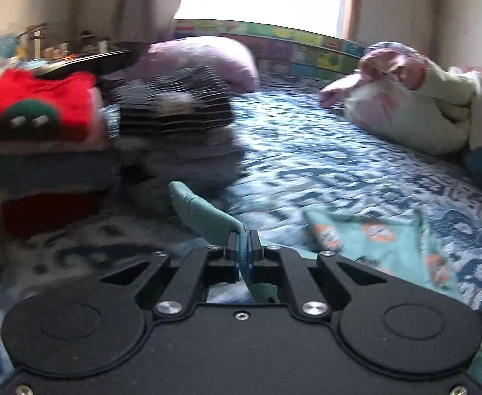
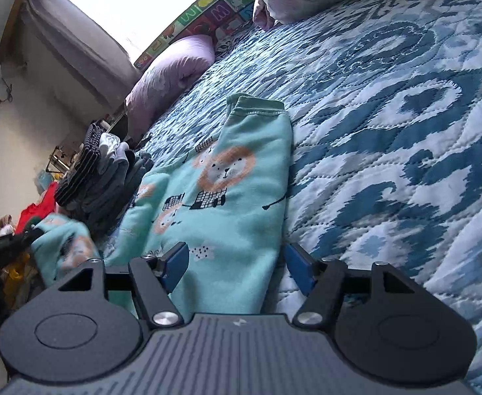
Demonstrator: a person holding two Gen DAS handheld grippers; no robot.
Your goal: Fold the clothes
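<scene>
A mint-green child's garment with lion prints [image 2: 227, 177] lies on the blue and white quilted bedspread [image 2: 405, 115]. My left gripper [image 1: 244, 247] is shut on a fold of this mint garment [image 1: 204, 214], lifting a part of it above the bed; the rest [image 1: 382, 243] trails to the right. In the right wrist view my right gripper [image 2: 237, 263] stands open, its blue pads [image 2: 175, 265] astride the garment's near end, low over the bed. The left gripper shows there as a dark shape [image 2: 13, 243] holding the garment's far corner.
Two stacks of folded clothes stand at the left of the bed: a red-topped one [image 1: 40, 105] and a striped dark one [image 1: 178, 112]. A lilac pillow [image 1: 208, 59] lies behind them. A heap of pale bedding [image 1: 415, 105] sits at the right. A window is beyond.
</scene>
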